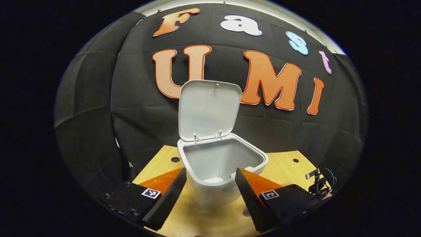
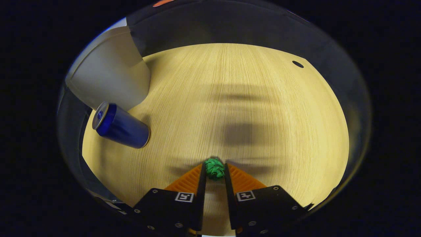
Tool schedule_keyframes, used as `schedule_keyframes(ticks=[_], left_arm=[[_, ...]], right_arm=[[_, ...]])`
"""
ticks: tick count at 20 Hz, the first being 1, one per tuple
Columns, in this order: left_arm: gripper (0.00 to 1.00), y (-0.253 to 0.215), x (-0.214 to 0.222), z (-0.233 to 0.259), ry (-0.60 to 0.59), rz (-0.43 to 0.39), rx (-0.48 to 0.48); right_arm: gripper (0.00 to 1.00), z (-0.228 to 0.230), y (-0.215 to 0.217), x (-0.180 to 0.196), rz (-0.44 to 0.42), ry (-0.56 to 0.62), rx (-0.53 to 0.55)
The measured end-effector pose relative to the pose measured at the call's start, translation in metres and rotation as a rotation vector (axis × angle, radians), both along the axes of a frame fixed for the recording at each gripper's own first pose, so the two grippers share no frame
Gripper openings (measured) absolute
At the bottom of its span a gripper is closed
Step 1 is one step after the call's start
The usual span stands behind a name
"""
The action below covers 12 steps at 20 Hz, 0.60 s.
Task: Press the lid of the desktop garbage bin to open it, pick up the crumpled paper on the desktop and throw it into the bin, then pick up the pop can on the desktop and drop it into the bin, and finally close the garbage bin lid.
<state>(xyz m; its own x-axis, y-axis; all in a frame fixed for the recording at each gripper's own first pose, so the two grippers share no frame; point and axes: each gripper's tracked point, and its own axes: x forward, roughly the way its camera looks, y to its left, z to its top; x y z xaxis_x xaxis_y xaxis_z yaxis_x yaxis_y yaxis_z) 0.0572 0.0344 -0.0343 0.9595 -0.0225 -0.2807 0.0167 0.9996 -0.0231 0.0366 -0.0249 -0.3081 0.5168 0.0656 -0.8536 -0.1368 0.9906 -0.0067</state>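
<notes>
The white desktop bin (image 1: 221, 171) stands on the wooden table with its lid (image 1: 208, 110) swung up and upright at the back. Its inside looks bare. My left gripper (image 1: 210, 187) is open just in front of the bin, its fingers on either side of the front rim. In the right gripper view, my right gripper (image 2: 214, 171) is shut on a green crumpled paper ball (image 2: 214, 168) held at its fingertips above the table. A blue pop can (image 2: 120, 125) stands on the table at the left, next to the bin's white wall (image 2: 110, 72).
The wooden table (image 2: 246, 98) has round holes near its corners (image 2: 298, 64) (image 1: 175, 159). A small black clip with cables (image 1: 318, 181) sits at the table's right edge in the left gripper view. Black cloth wall stands behind the bin.
</notes>
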Motion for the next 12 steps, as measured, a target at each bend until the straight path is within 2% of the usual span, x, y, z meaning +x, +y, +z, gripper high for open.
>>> schedule_keyframes(ticks=[3,4,8,12], left_arm=[[0.95,0.001,-0.001,0.0,-0.001,-0.005,0.002],[0.94,0.0,-0.001,-0.002,0.002,-0.005,0.002],[0.94,0.001,-0.002,-0.005,0.008,-0.004,-0.002],[0.94,-0.001,-0.002,-0.003,0.003,-0.007,-0.002]], right_arm=[[0.08,0.011,-0.002,0.015,-0.006,0.001,-0.001],[0.05,0.013,0.0,0.019,-0.003,0.018,0.008],[0.04,0.042,0.001,0.05,-0.01,-0.016,0.029],[0.04,0.099,0.002,0.092,-0.011,-0.062,0.063]])
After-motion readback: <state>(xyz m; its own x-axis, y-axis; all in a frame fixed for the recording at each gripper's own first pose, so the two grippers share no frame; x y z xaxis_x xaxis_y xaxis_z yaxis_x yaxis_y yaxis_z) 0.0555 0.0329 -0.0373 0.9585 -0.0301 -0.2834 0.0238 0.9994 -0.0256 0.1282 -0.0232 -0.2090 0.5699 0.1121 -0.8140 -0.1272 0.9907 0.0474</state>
